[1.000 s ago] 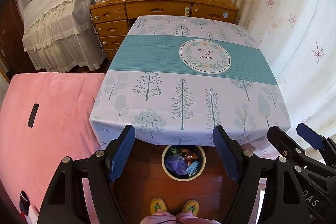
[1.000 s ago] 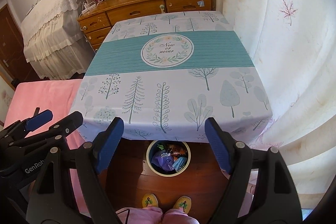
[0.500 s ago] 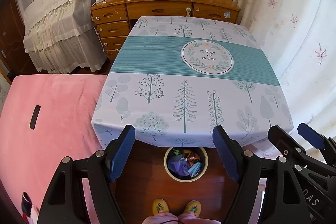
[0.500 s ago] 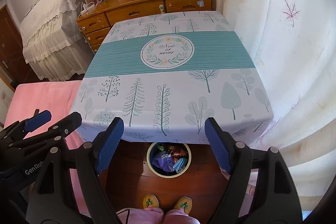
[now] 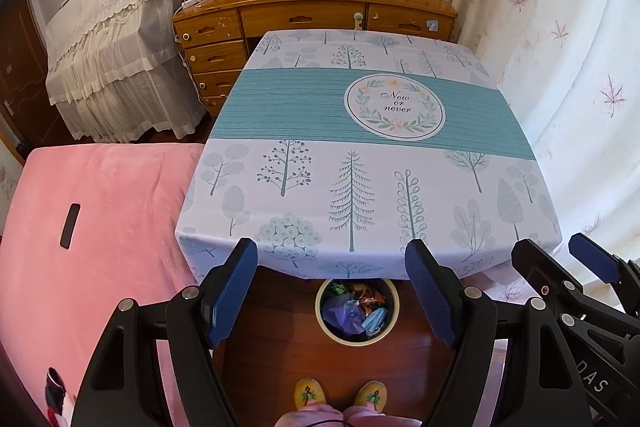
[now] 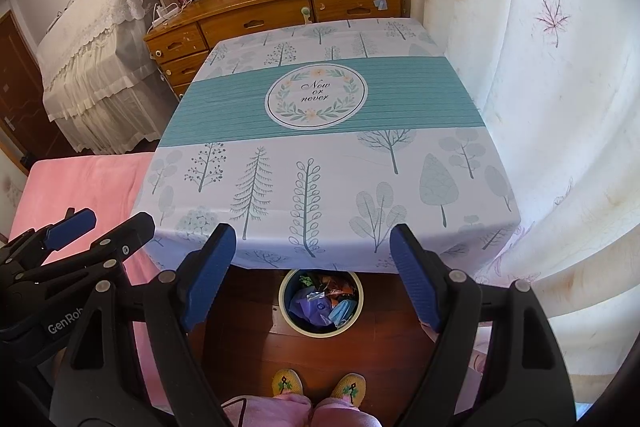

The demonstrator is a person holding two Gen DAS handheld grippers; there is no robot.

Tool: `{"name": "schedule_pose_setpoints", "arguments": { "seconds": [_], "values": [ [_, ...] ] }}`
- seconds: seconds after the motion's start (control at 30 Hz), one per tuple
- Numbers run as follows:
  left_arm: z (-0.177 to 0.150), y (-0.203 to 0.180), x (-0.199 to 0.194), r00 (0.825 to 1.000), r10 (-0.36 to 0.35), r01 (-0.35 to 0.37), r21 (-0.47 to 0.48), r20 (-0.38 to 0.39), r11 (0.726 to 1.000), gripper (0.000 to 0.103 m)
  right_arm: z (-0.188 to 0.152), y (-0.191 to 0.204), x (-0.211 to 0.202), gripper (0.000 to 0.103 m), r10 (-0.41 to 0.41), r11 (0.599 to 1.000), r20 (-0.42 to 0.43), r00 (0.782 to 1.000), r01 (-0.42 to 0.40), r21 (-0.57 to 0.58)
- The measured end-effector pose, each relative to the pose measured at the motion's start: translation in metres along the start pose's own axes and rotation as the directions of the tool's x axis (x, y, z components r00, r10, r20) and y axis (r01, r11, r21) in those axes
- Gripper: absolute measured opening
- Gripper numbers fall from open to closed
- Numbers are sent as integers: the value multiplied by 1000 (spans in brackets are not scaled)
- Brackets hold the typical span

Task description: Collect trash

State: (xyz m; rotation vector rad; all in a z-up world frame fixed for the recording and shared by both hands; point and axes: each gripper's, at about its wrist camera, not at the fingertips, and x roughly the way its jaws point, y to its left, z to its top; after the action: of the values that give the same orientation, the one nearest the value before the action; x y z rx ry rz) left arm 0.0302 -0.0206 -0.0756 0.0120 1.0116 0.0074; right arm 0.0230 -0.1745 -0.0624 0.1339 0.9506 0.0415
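**Collect trash: desk bare, bin loaded, both grippers empty**

- Desk [image 5: 280, 115]: fills the centre of both views under a cloth printed with trees, a teal band across it and a round wreath emblem [image 5: 394, 106] reading "Now or never". No loose trash shows on its top.
- Bed [image 5: 100, 227]: pink cover, left of frame; a small dark flat object [image 5: 70, 225] lies on it, too indistinct to identify.
- Left gripper [image 5: 332, 291]: lower centre of its own view, jaws wide, nothing between them. Right gripper [image 6: 310, 277]: likewise wide and empty. Writing on the gripper bodies reads "GenRob", cut off, at lower left of the right view, and "DAS" at lower right of the left view.
- Trash bin [image 5: 394, 297]: round, cream-rimmed, on the wooden floor just under the desk's near edge, lower centre, framed between each gripper's fingers. It holds the trash [image 5: 354, 311]: purple plastic, a blue face mask, orange wrappers. The bin lies ahead of and below both grippers; neither is clearly nearer.
- Slippers [image 5: 340, 393]: yellow, bottom edge.
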Motion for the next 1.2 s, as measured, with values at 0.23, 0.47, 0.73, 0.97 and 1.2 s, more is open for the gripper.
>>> {"name": "schedule_pose_setpoints", "arguments": {
  "seconds": [0.23, 0.47, 0.73, 0.97, 1.2],
  "values": [
    [0, -3, 0, 1000, 4, -4, 1, 0, 1000, 78, -4, 0, 3, 77, -3, 1000, -3, 1000, 3, 7],
    [0, -5, 0, 1000, 6, -6, 0, 0, 1000, 78, -3, -1, 3, 77, -2, 1000, -3, 1000, 2, 7],
    [0, -7, 0, 1000, 10, -10, 1, -2, 1000, 78, -6, -3, 3, 77, -2, 1000, -4, 1000, 2, 10],
    [1, -1, 0, 1000, 12, -12, 5, -6, 1000, 78, -10, -3, 2, 77, -5, 1000, -4, 1000, 5, 11],
    [-4, 21, -1, 1000, 18, -18, 5, -10, 1000, 78, -20, -1, 0, 77, -3, 1000, -5, 1000, 3, 15]
  ]
}}
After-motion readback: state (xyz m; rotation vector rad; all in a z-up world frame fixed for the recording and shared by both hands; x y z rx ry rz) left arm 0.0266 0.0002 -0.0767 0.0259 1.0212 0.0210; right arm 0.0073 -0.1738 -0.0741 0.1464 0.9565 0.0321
